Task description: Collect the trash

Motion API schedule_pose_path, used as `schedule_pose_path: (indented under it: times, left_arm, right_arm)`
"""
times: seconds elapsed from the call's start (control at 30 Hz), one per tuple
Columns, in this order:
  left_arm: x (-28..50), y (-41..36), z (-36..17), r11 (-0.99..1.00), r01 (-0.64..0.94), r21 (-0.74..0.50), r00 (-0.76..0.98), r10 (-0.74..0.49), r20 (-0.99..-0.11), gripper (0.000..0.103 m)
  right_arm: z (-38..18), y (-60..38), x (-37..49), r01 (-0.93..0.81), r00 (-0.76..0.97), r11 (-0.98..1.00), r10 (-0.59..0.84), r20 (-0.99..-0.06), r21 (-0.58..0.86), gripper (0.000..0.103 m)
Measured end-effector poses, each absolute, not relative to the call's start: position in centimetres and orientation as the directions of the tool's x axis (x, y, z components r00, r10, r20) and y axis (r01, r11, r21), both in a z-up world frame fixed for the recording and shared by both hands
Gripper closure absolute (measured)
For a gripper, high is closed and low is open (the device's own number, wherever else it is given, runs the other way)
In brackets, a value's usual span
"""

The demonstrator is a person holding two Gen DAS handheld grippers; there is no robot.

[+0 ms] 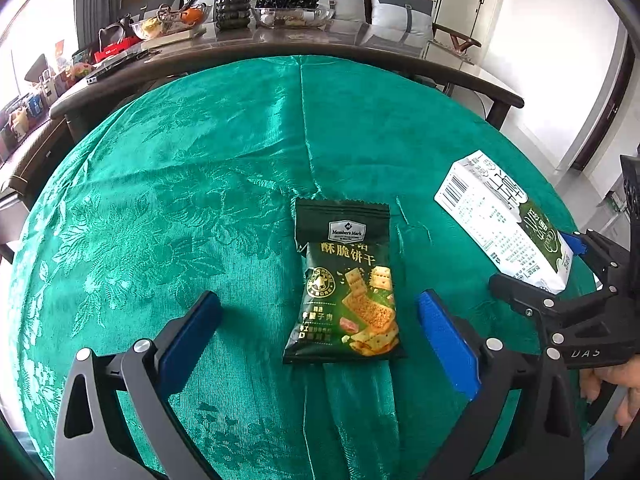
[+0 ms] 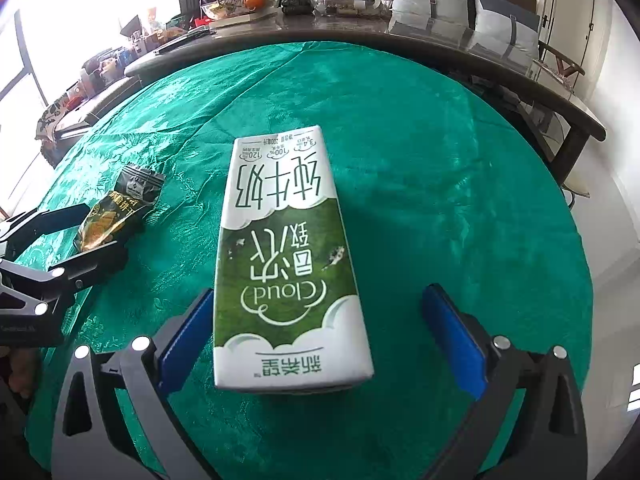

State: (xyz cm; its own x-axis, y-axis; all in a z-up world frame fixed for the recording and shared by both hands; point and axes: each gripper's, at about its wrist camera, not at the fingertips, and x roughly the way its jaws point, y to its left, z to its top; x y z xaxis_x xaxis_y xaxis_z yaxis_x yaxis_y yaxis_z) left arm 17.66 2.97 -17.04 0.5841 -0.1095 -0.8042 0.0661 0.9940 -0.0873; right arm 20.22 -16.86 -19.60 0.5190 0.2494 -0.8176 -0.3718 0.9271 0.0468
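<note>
The round table under a glossy green patterned tablecloth (image 2: pixel 440 160) carries both pieces of trash. The white-and-green milk carton (image 2: pixel 286 248) lies flat at the centre of the right wrist view, its long axis running from the bottom of the frame toward the top, its near end between the blue pads of the right gripper (image 2: pixel 320 336), whose jaws stand wide; the left pad looks just beside it, though contact is hard to judge. The dark green cracker packet (image 1: pixel 344 284) lies lengthwise in the lower centre of the left wrist view, sealed end uppermost, between the left gripper (image 1: pixel 320 332) pads, also wide and clear of it.
</note>
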Motion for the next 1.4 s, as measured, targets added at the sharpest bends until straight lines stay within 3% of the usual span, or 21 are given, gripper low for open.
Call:
schedule_pose_path:
  times: [0.37,0.63,0.87,1.0,1.03,1.07,1.1,1.17,1.4]
  left_arm:
    - [17.5,4.5,-16.8,0.976,0.069,-0.206,0.603,-0.205,-0.771,0.005]
    - [18.2,2.7,-16.7,0.983,0.147,-0.108,0.571,-0.174,-0.803,0.006]
    - [18.4,0.6,-16.5,0.983,0.183,0.014,0.58,-0.097,-0.809,0.035]
    - [18.4,1.3,-16.5,0.987,0.162,0.013,0.582,-0.085,-0.809,0.051]
    - [18.4,1.5,-16.5,0.987,0.159,0.007,0.581,-0.088,-0.809,0.053]
    - [18.3,1.7,-16.4,0.988,0.155,0.003,0.582,-0.089,-0.808,0.057]
    - [18.3,1.8,-16.4,0.988,0.153,0.002,0.585,-0.089,-0.806,0.06]
    - [18.3,2.0,-16.2,0.988,0.153,-0.006,0.587,-0.096,-0.804,0.063]
    - [17.8,1.6,-15.2,0.981,0.177,-0.077,0.591,-0.168,-0.789,0.066]
  right_arm:
    - [-19.5,-17.0,20.2,-0.371,0.517,0.926,0.265,-0.814,0.066,0.004]
    - [-17.0,-18.6,21.3,-0.371,0.457,0.918,0.31,-0.833,0.139,0.005]
    - [-15.0,-14.5,24.0,-0.452,0.354,0.89,0.241,-0.904,0.061,0.006]
    - [-15.7,-12.9,24.9,-0.476,0.323,0.879,0.184,-0.928,0.009,0.007]
    - [-15.9,-12.7,24.9,-0.48,0.313,0.877,0.173,-0.934,0.002,0.009]
    - [-16.1,-12.7,25.0,-0.482,0.304,0.876,0.167,-0.938,0.0,0.018]
    - [-16.3,-12.8,25.0,-0.481,0.292,0.876,0.165,-0.942,0.005,0.036]
    - [-16.8,-13.3,25.0,-0.475,0.268,0.88,0.168,-0.949,0.021,0.054]
    - [-14.3,-16.2,23.5,-0.441,0.34,0.893,0.257,-0.905,0.088,0.055]
